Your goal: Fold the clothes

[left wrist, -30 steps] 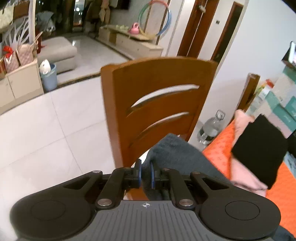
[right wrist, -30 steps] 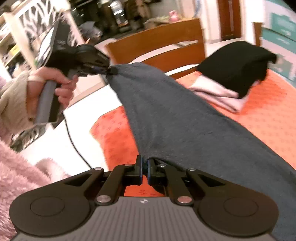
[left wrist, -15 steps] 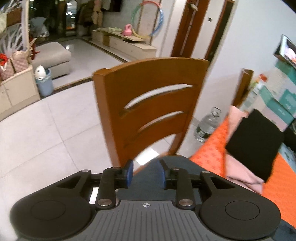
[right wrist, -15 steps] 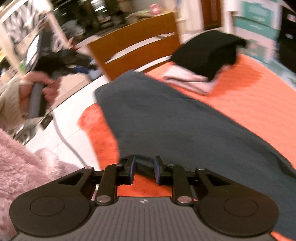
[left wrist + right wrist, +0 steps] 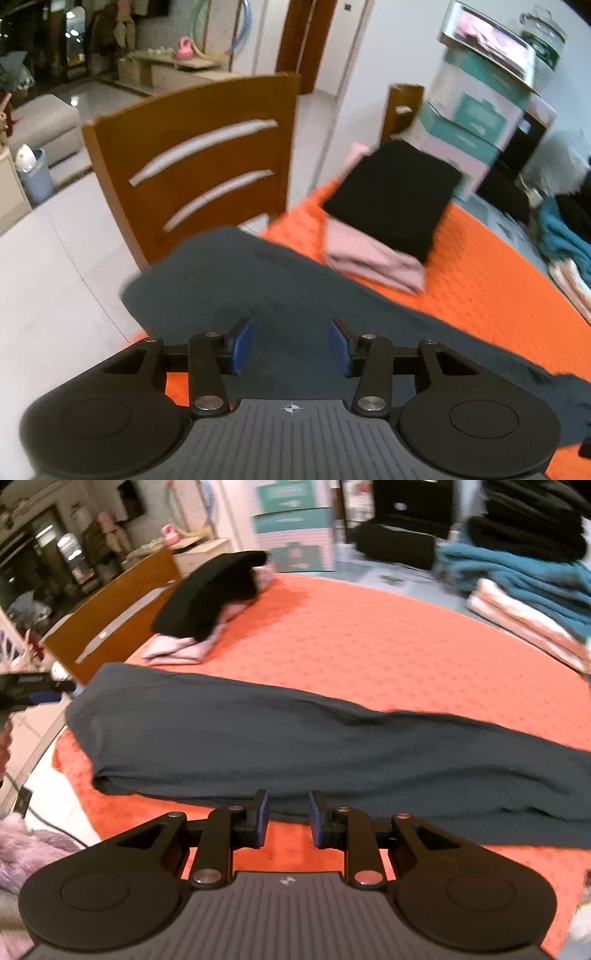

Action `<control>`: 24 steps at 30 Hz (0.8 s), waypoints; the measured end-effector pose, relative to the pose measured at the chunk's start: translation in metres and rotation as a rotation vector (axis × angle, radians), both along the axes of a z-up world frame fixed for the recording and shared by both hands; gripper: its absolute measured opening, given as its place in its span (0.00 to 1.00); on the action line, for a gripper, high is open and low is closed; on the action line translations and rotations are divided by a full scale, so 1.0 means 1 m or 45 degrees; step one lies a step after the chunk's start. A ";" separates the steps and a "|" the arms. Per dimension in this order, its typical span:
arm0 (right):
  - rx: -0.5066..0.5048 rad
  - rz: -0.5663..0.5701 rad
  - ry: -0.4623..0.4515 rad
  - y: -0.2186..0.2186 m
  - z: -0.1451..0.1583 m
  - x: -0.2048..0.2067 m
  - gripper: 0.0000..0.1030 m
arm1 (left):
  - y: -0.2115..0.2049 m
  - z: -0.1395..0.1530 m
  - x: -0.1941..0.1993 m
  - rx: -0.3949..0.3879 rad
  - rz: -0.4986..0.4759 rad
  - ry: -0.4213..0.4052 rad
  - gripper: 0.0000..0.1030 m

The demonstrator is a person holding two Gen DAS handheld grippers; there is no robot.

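Observation:
A dark grey garment [image 5: 295,734] lies flat as a long folded strip across the orange table cover [image 5: 369,635]; the same grey garment [image 5: 258,280] fills the lower middle of the left wrist view. My left gripper [image 5: 291,345] hovers over its left end, jaws opening, blue pads apart and pressing on nothing. My right gripper [image 5: 286,821] is over the garment's near edge, open, with no cloth pinched. At the far left of the right wrist view the left gripper's tip [image 5: 33,690] shows beside the garment's corner.
A folded black garment [image 5: 395,195] sits on a folded pink one [image 5: 373,262] at the cover's far left. A wooden chair [image 5: 192,158] stands against the table edge. Teal, black and pale folded clothes [image 5: 524,576] are stacked at the right, with boxes [image 5: 476,110] behind.
Both grippers let go of the grey garment and opened. The garment dropped from hanging between them to lying flat on the cover. Both hands swung rightward.

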State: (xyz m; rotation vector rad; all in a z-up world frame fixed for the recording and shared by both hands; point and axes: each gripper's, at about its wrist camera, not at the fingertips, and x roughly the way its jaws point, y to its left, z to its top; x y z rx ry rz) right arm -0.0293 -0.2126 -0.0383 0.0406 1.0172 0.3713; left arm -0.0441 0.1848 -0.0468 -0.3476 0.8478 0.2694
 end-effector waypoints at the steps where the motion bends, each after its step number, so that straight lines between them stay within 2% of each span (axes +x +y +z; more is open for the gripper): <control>1: -0.004 -0.016 0.002 -0.008 -0.002 -0.001 0.26 | -0.008 0.000 -0.002 -0.005 -0.014 0.003 0.50; 14: -0.042 -0.274 0.024 -0.118 -0.028 -0.006 0.26 | -0.098 -0.009 -0.021 0.045 -0.220 0.058 0.56; 24: -0.052 -0.473 0.023 -0.193 -0.052 0.002 0.26 | -0.135 -0.014 -0.036 0.069 -0.218 0.093 0.60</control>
